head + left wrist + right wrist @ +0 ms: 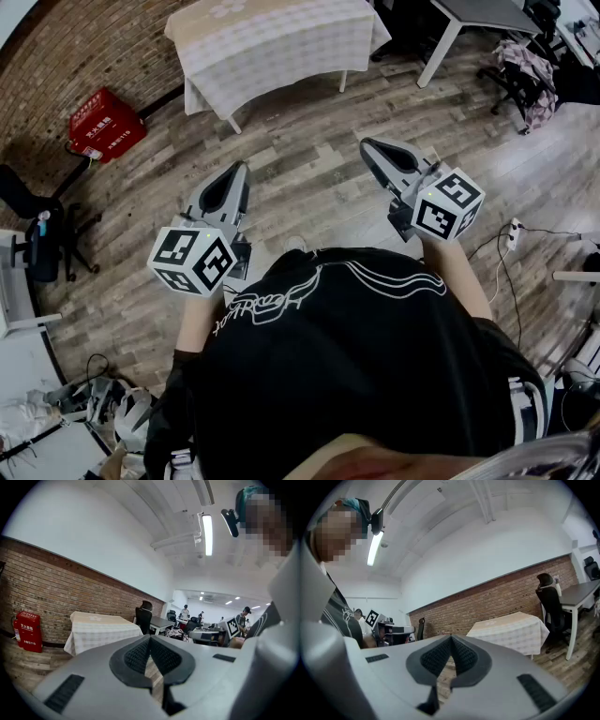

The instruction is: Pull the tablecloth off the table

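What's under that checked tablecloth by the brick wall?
White table legs show below the hem of the tablecloth, standing on the wood floor. The tabletop is fully covered, so its surface cannot be seen.

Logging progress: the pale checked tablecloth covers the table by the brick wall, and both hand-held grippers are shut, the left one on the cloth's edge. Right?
Not quite. The left hand-held gripper is shut on nothing: the head view shows it over the wooden floor, well short of the pale checked tablecloth. The right hand-held gripper is shut too; the rest stands.
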The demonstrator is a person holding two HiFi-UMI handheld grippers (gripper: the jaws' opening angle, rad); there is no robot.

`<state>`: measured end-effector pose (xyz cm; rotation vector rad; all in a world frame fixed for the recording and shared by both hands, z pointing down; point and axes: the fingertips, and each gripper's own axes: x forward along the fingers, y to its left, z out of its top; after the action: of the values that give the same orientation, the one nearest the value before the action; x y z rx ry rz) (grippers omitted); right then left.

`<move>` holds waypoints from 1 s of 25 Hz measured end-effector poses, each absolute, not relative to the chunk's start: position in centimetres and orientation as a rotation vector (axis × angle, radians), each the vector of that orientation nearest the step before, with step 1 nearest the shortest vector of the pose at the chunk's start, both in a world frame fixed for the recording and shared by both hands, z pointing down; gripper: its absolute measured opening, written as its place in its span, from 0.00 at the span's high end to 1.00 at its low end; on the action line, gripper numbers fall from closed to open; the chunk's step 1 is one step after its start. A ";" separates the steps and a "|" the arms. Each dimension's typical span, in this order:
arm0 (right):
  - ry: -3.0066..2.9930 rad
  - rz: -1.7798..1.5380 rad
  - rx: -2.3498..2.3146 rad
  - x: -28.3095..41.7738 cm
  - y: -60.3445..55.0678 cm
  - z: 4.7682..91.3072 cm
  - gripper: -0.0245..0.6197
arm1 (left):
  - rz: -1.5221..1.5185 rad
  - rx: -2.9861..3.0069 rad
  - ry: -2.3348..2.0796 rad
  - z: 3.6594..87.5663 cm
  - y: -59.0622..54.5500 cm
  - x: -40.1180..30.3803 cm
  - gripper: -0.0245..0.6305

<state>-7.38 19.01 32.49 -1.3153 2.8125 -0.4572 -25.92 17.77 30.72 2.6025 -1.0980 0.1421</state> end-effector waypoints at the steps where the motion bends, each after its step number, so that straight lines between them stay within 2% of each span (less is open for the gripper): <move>1: 2.812 -0.456 -1.316 -7.3 19.1 32.6 0.97 | 0.141 2.604 -1.095 30.7 17.9 -25.8 0.96; 14: 2.792 -0.452 -1.376 -4.7 19.8 32.4 0.97 | 0.121 2.652 -1.047 29.7 18.5 -23.5 0.96; 25: 2.776 -0.400 -1.481 -3.1 14.1 35.1 0.97 | 0.158 2.620 -0.996 33.0 12.1 -22.6 0.95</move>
<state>-3.09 14.12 35.14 -1.4806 2.7765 -0.3996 -22.62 12.10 32.98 2.6202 -0.9963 0.1578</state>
